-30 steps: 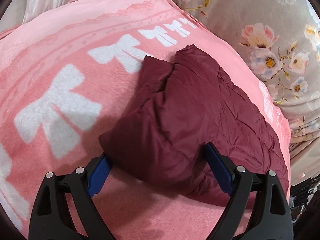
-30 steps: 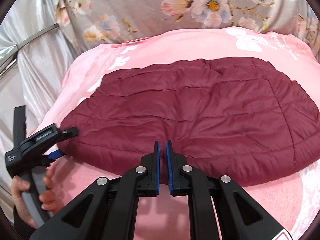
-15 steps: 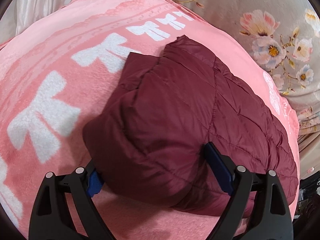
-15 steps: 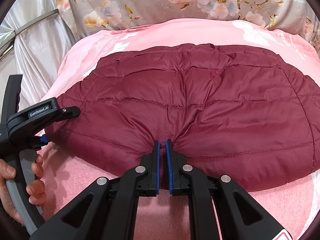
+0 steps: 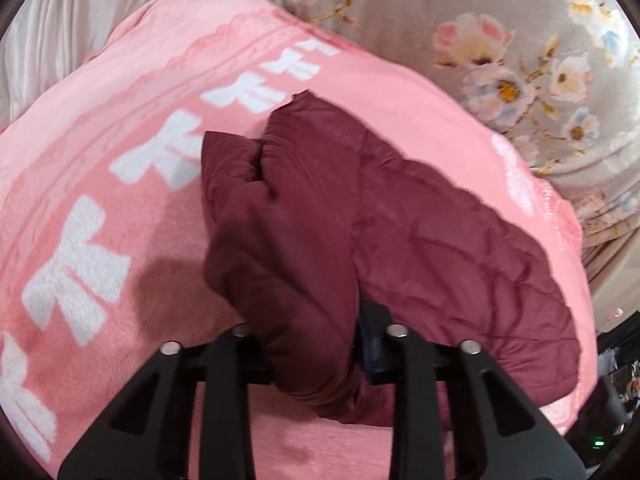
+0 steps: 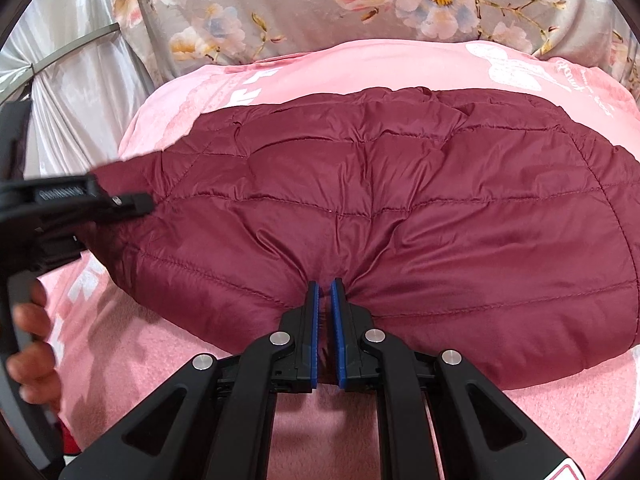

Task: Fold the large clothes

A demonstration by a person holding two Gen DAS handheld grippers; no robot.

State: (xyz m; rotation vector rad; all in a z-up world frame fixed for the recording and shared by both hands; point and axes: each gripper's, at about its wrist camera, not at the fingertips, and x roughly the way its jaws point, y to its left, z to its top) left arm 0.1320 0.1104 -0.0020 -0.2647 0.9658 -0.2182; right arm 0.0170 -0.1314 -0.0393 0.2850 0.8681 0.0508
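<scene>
Now my left gripper [image 5: 316,344], jaws just closing, clamps the jacket [image 6: 400,208] corner; my right gripper [image 6: 325,292] pinches its near edge (pink blanket [image 5: 100,152] underneath).

Maroon quilted jacket [image 6: 420,220] on a pink blanket [image 5: 120,184] with white bows, beyond the blanket a grey sheet [image 6: 300,4] with pink-and-white flowers, black grippers with blue pads [image 6: 314,332]
</scene>
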